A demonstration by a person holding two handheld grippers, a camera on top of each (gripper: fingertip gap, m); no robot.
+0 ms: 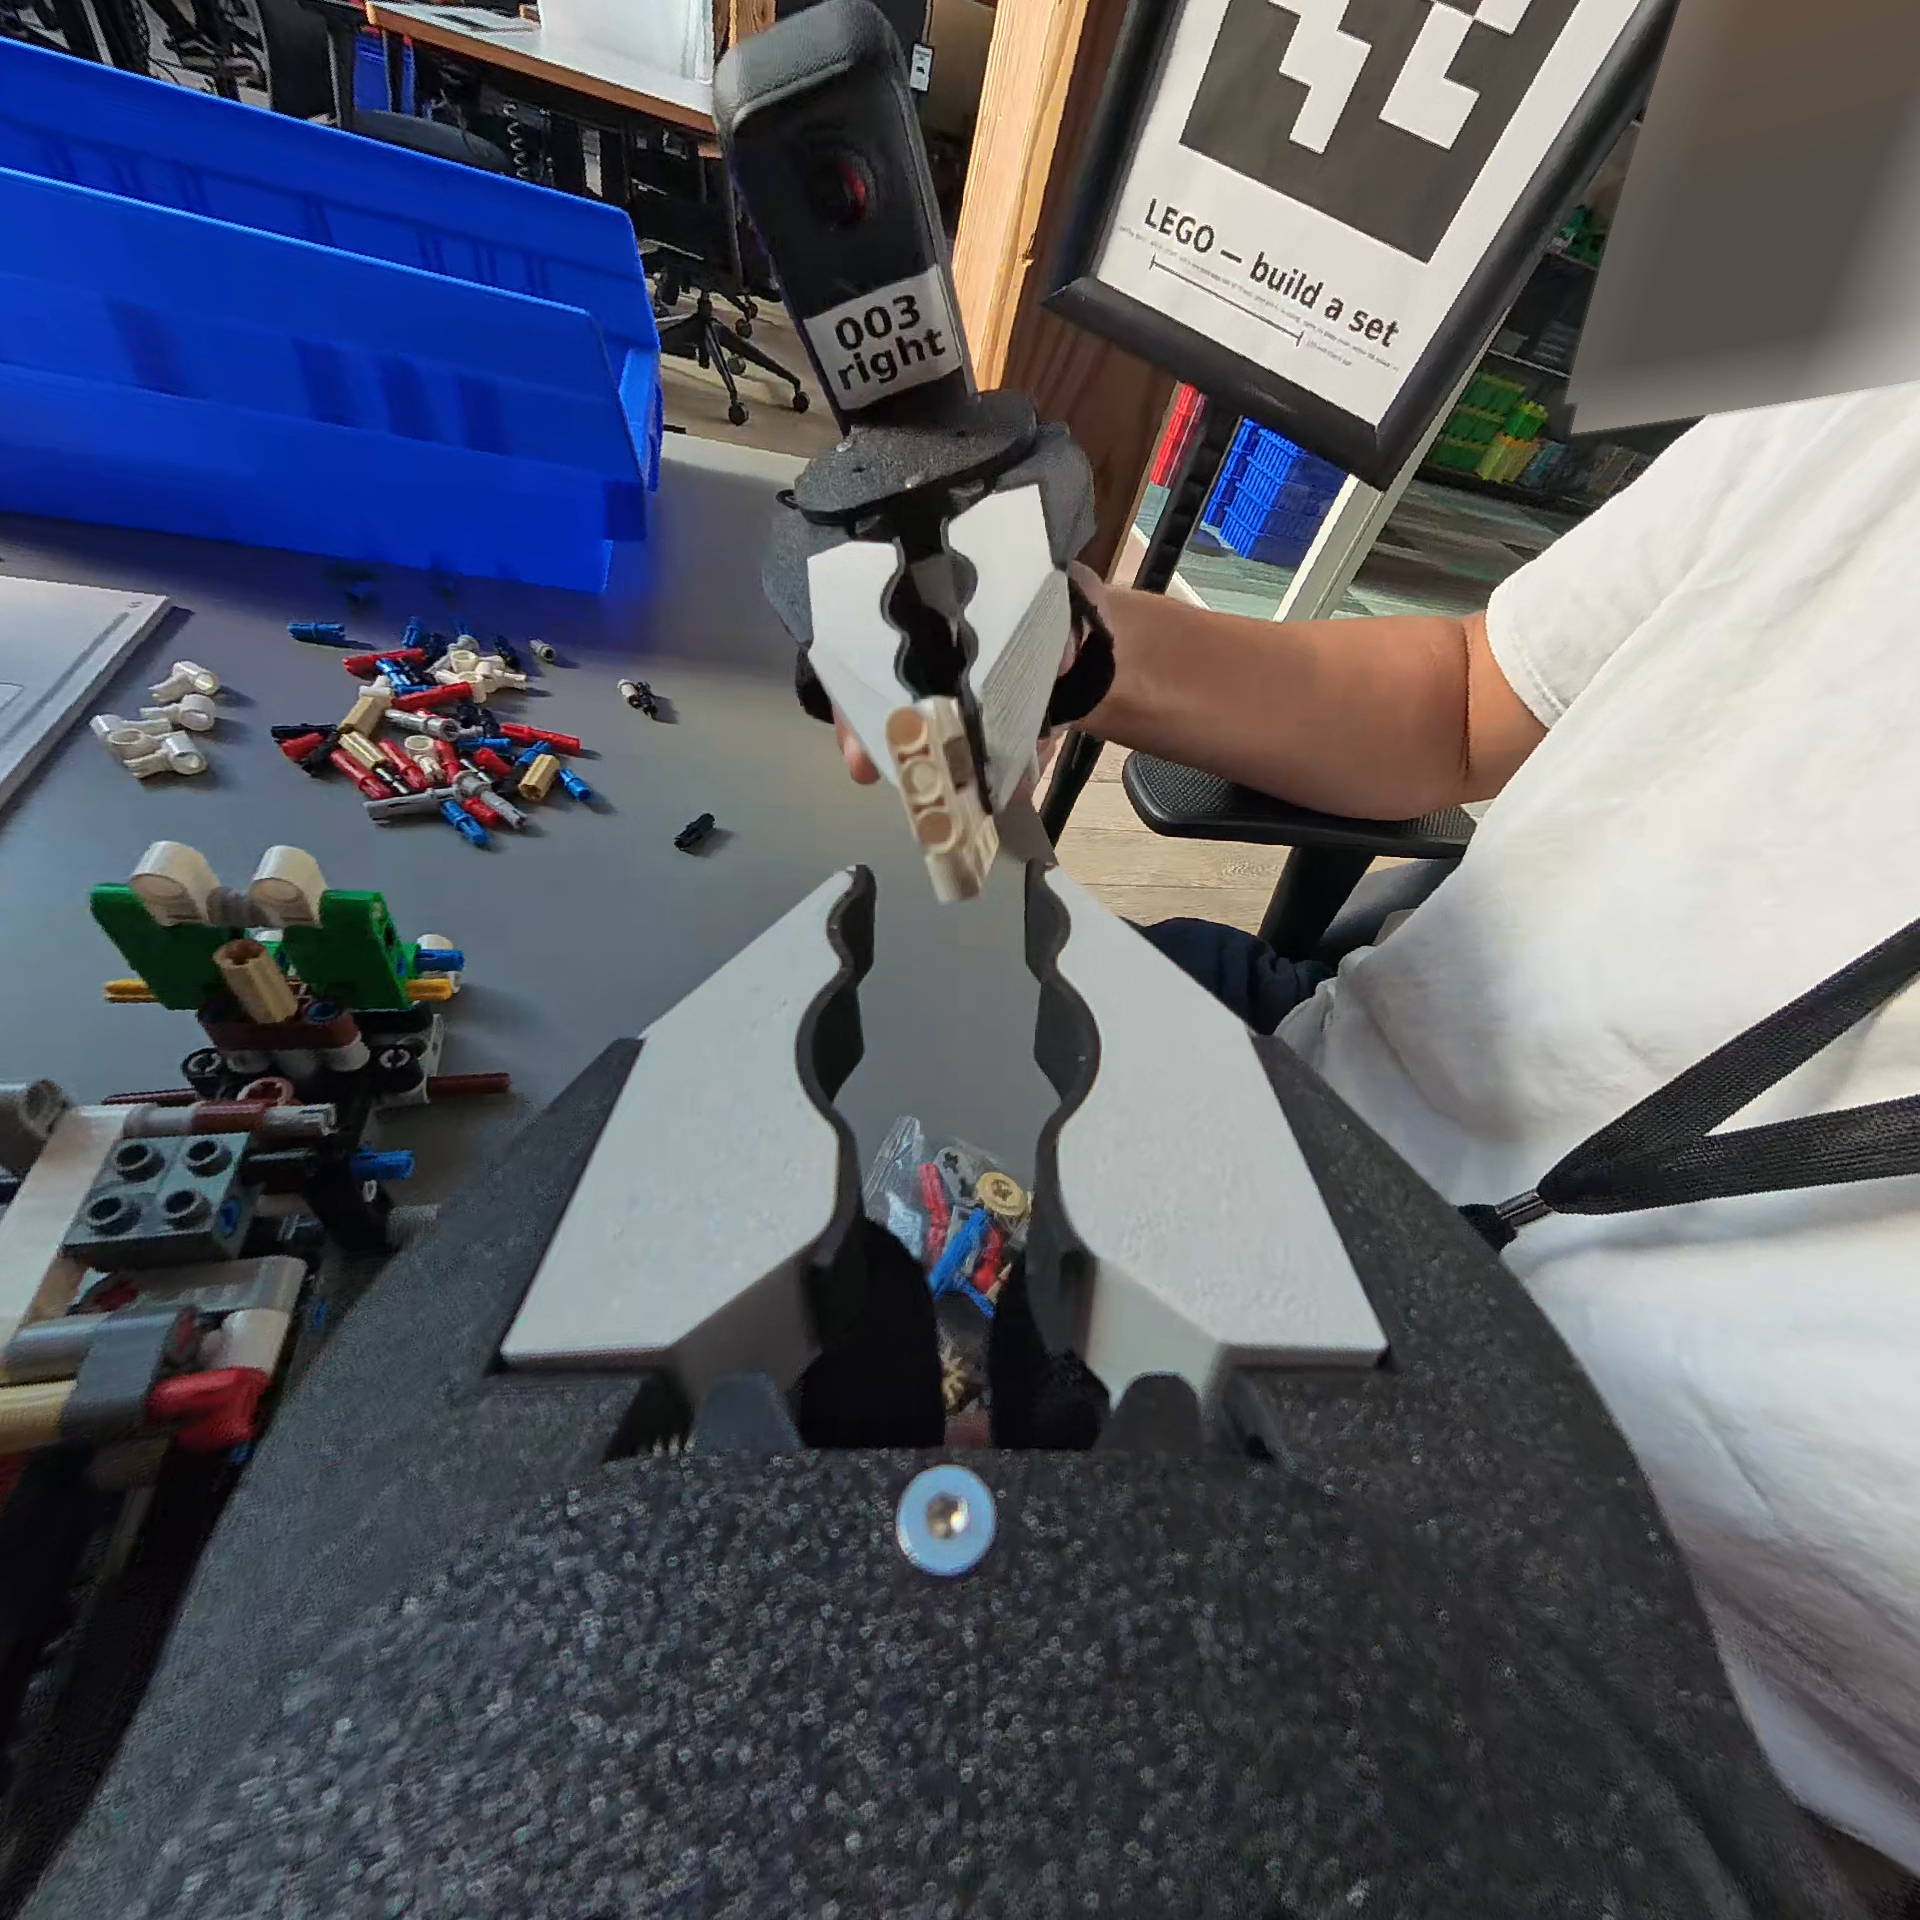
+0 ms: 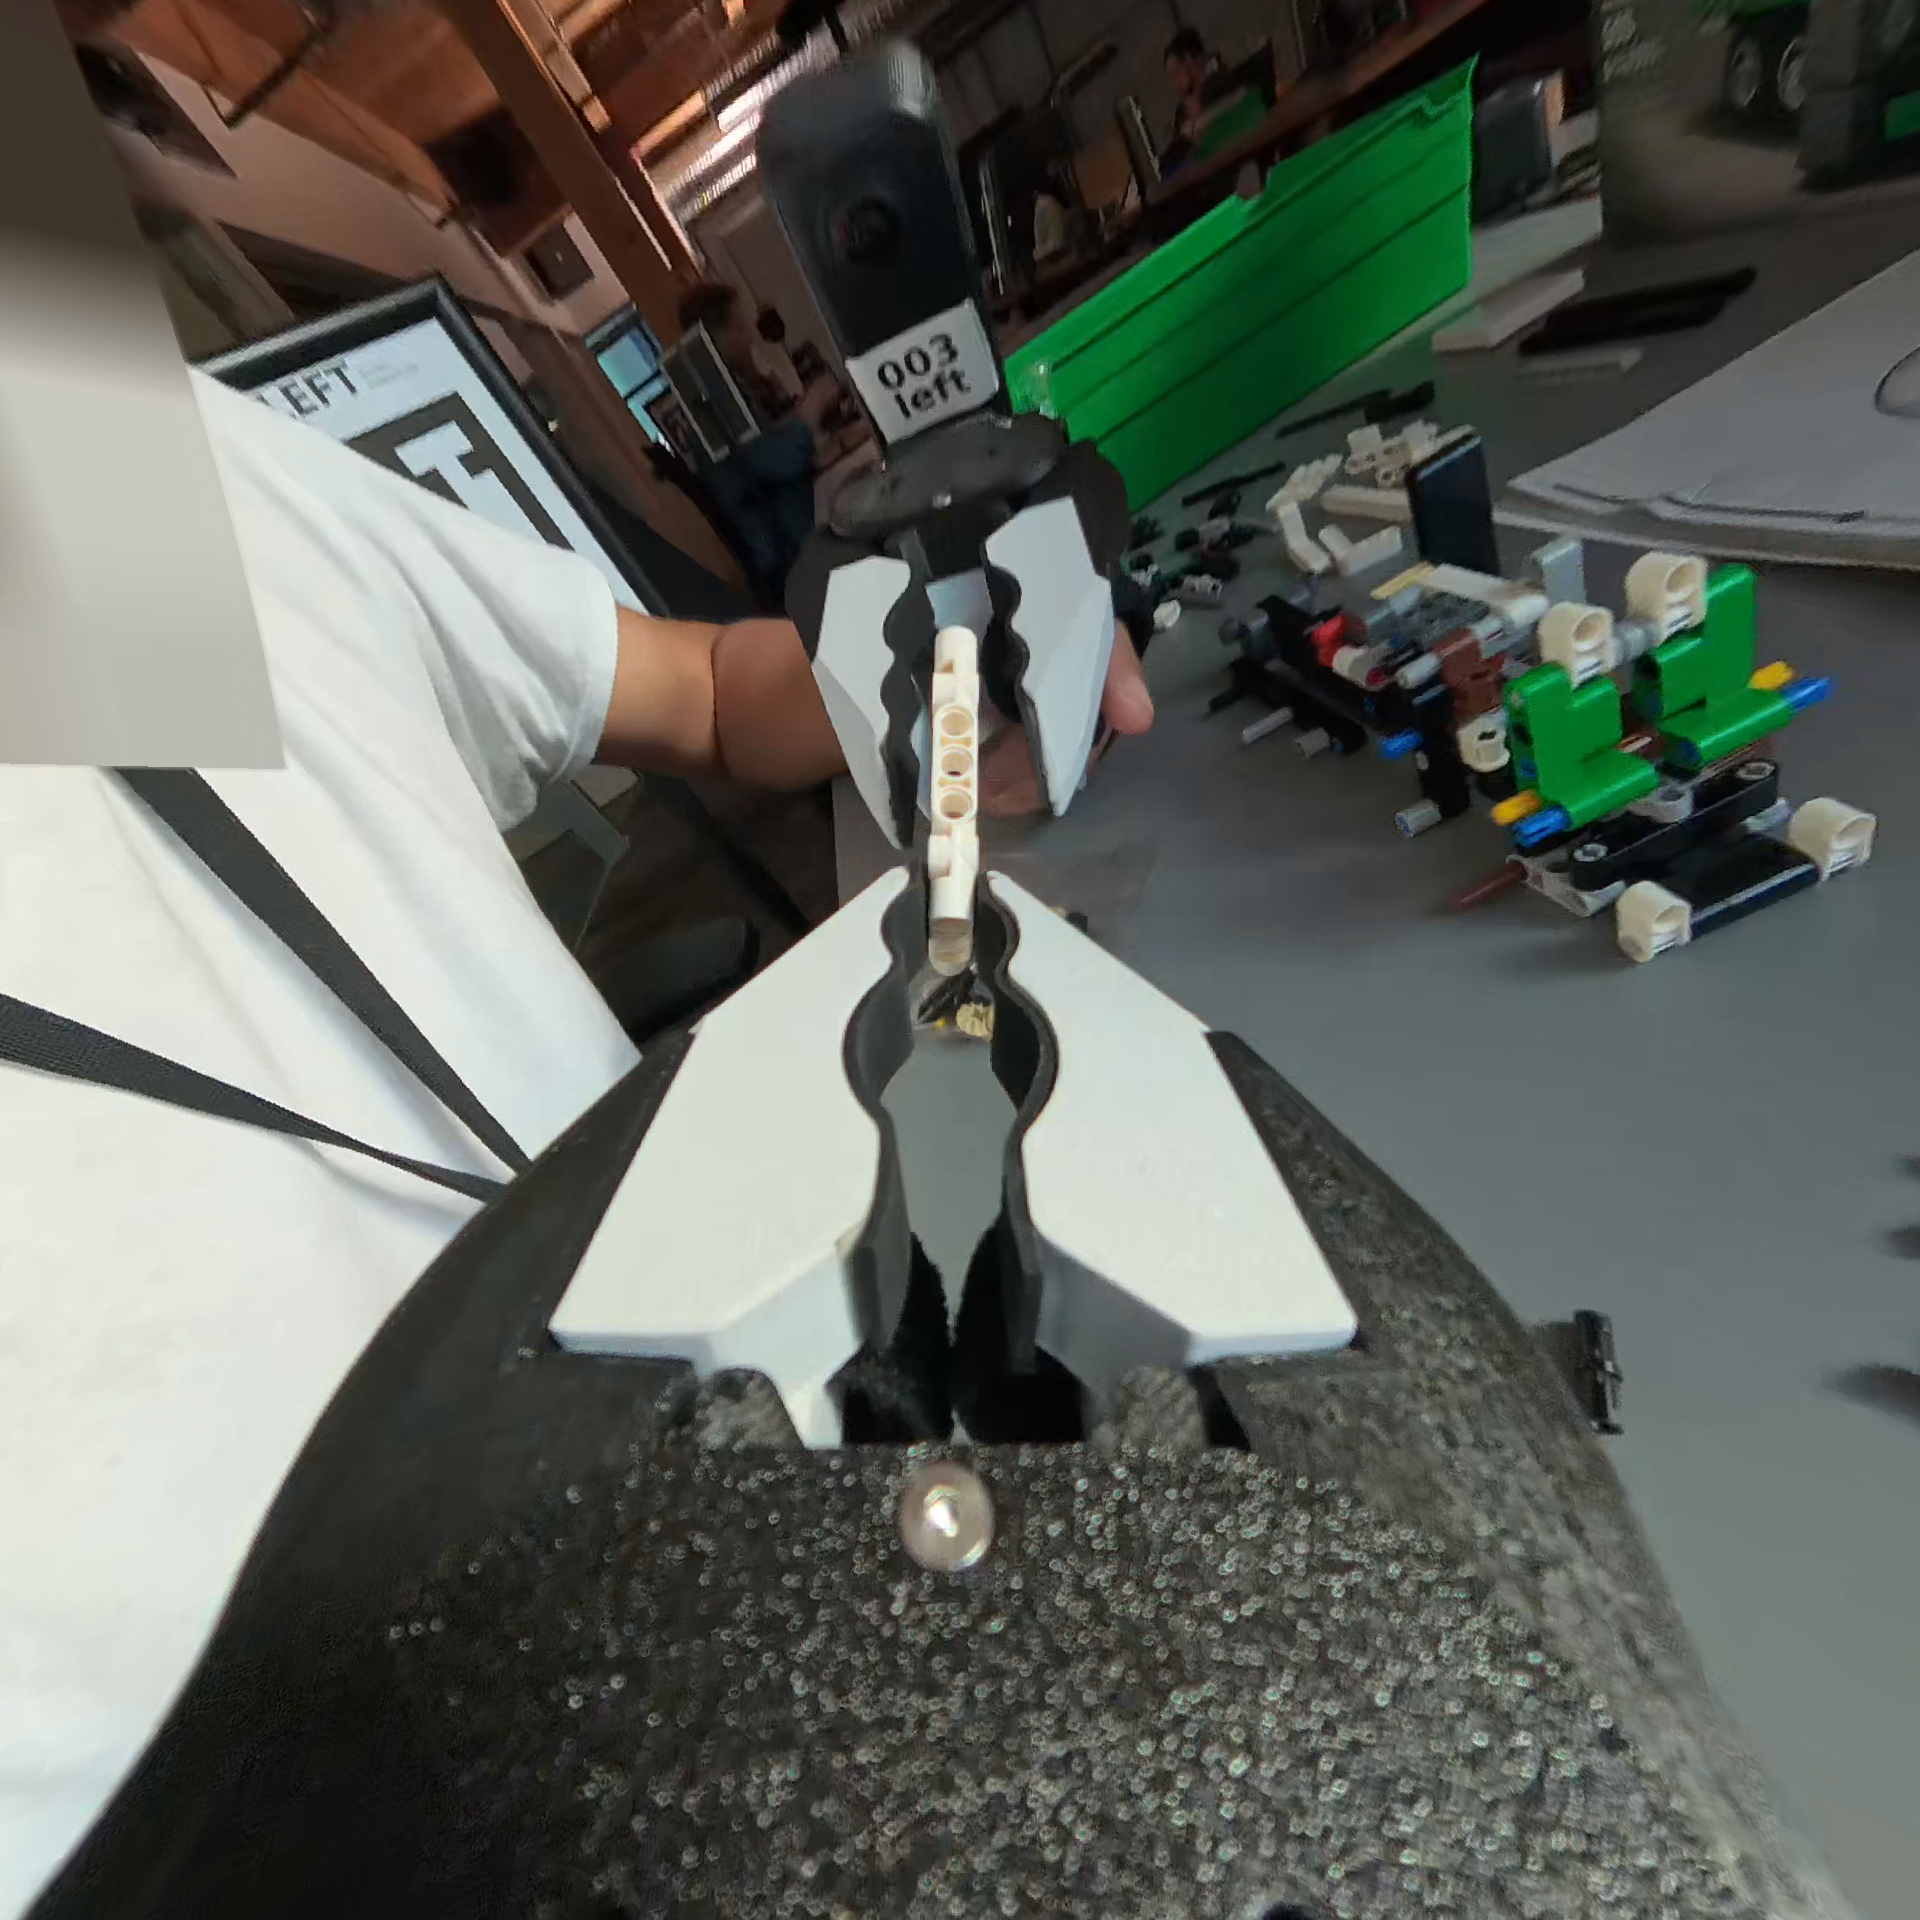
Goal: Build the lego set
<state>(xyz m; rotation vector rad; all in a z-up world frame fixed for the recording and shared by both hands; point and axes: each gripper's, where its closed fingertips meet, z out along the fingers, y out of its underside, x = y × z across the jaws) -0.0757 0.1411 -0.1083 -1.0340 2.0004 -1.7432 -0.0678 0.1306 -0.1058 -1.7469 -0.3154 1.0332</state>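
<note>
My right gripper [image 2: 945, 883] is shut on the near end of a cream beam with round holes [image 2: 954, 748] and holds it above the grey table [image 2: 1351, 1091]. The beam reaches forward between the fingers of my left gripper [image 2: 977, 816]. Those fingers stand apart on either side of it with a gap showing, so that gripper is open. In the left wrist view my left gripper [image 1: 951, 883] is open. The beam's [image 1: 935, 800] lower end hangs between its tips, held by the right gripper [image 1: 961, 810] above.
A partly built model [image 1: 260, 987] with green parts stands on the table [image 1: 623, 935], also in the right wrist view [image 2: 1621, 727]. Loose small pieces [image 1: 436, 727], blue bins [image 1: 312, 343], a green bin [image 2: 1278, 291], a bag of parts [image 1: 966, 1216] and a framed sign [image 1: 1351, 208] are around. The tips of both grippers are at nearly the same place.
</note>
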